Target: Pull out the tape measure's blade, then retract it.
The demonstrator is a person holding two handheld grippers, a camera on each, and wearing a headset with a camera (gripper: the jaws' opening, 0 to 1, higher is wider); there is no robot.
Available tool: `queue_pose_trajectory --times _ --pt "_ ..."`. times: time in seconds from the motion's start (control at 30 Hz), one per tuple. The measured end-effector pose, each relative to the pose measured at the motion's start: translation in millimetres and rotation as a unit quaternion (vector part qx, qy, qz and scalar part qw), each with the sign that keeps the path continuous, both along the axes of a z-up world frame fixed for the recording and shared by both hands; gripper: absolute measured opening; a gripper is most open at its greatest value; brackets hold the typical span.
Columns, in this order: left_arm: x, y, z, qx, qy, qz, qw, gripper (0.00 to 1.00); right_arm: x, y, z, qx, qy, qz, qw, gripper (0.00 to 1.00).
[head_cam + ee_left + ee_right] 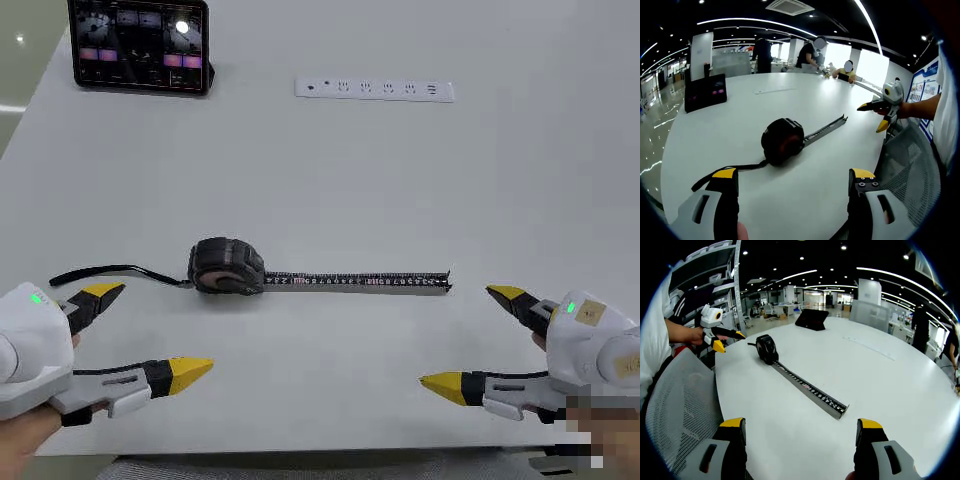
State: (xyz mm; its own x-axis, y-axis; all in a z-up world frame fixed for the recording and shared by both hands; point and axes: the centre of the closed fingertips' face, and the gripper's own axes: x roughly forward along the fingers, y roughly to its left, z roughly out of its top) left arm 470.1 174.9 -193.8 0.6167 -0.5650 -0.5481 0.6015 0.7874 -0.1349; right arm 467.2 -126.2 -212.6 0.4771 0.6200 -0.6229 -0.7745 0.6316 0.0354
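A black tape measure (pixel 227 267) lies on the white table, its blade (pixel 357 281) pulled out to the right and lying flat, ending in a hook (pixel 447 281). A black wrist strap (pixel 110 272) trails left from the case. My left gripper (pixel 155 328) is open near the front left edge, a short way in front of the case (pixel 783 141). My right gripper (pixel 472 338) is open at the front right, just right of the blade's tip (pixel 840 408). Neither touches the tape measure (pixel 767 348). Each gripper view also catches the other gripper (pixel 876 114) (pixel 726 339).
A dark tablet (pixel 140 45) stands propped at the far left of the table. A white power strip (pixel 374 88) lies at the far middle. A grey mesh chair (pixel 685 405) sits at the near edge. People stand in the background (pixel 810 52).
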Motion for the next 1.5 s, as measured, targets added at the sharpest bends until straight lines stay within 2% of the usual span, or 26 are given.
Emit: queue_pose_trajectory --times 0.6,1.03,1.5 --pt "18.6 -8.6 -4.2 -0.009 0.013 0.014 0.9998 0.87 20.5 -0.3 4.4 -0.008 -0.008 0.013 0.9998 0.90" --pt "36.6 -13.9 -3.0 -0.027 0.015 0.036 0.9989 0.86 37.4 -7.8 3.7 -0.016 -0.009 0.024 0.9996 0.91" --pt "45.9 -22.6 -8.3 -0.050 0.025 0.050 0.9972 0.85 48.8 -14.4 1.0 -0.027 -0.005 0.029 0.9992 0.91"
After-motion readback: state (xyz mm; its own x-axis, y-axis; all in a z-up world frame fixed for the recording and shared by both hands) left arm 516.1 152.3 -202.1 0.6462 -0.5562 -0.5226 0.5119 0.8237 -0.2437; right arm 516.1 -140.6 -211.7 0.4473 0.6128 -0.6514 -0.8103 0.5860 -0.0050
